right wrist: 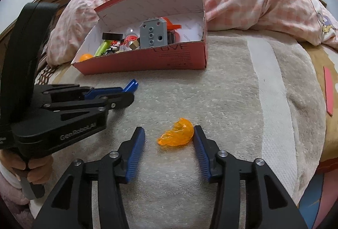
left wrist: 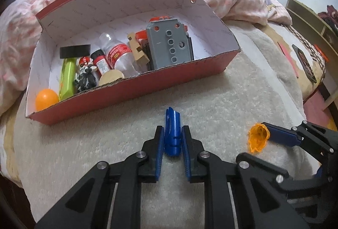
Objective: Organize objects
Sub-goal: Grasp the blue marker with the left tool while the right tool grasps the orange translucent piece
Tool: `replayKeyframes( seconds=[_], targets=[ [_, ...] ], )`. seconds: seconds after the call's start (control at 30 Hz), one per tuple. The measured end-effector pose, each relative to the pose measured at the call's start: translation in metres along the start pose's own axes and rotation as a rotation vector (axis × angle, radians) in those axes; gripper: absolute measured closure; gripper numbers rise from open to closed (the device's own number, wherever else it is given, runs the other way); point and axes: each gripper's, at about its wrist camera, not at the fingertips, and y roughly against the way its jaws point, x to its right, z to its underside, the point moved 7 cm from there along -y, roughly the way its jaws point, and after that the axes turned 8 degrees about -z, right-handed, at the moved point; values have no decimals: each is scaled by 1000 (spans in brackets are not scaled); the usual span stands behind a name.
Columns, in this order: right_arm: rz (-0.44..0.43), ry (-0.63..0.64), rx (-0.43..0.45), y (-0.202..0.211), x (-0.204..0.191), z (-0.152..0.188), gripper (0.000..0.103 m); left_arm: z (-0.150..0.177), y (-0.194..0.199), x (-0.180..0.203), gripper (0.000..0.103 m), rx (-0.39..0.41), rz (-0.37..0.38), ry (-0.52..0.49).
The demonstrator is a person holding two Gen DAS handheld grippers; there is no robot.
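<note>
Lying on the grey blanket (right wrist: 232, 89) of the bed, orange translucent piece (right wrist: 177, 132), touching one inner pad of the right hand-held gripper (right wrist: 169, 133), jaws standing apart around it. Clamping tight on the blue plastic piece (left wrist: 172, 132), left hand-held gripper (left wrist: 173, 133). Sitting just beyond, red cardboard box (left wrist: 131, 89), holding a grey block (left wrist: 170, 43), bottle (left wrist: 120, 55) and orange ball (left wrist: 46, 99).

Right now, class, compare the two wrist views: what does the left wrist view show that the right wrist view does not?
Left wrist view only: the left gripper shut on the blue piece, seen from behind; a wooden shelf.
Right wrist view only: the hand holding the left gripper; the right gripper open around the orange piece.
Both: the red box on the grey blanket.
</note>
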Motion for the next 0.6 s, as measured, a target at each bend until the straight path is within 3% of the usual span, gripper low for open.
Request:
replayKeyframes(
  seconds=[0.33, 0.5, 0.6],
  targets=[
    [4, 4, 0, 1, 2, 1, 53, 0, 1, -3, 87, 16, 23, 6],
    [74, 21, -4, 1, 3, 1, 67, 4, 7, -11, 89, 5, 61, 49],
    [83, 15, -3, 2, 4, 1, 68, 5, 11, -16, 89, 13, 60, 64]
  ],
)
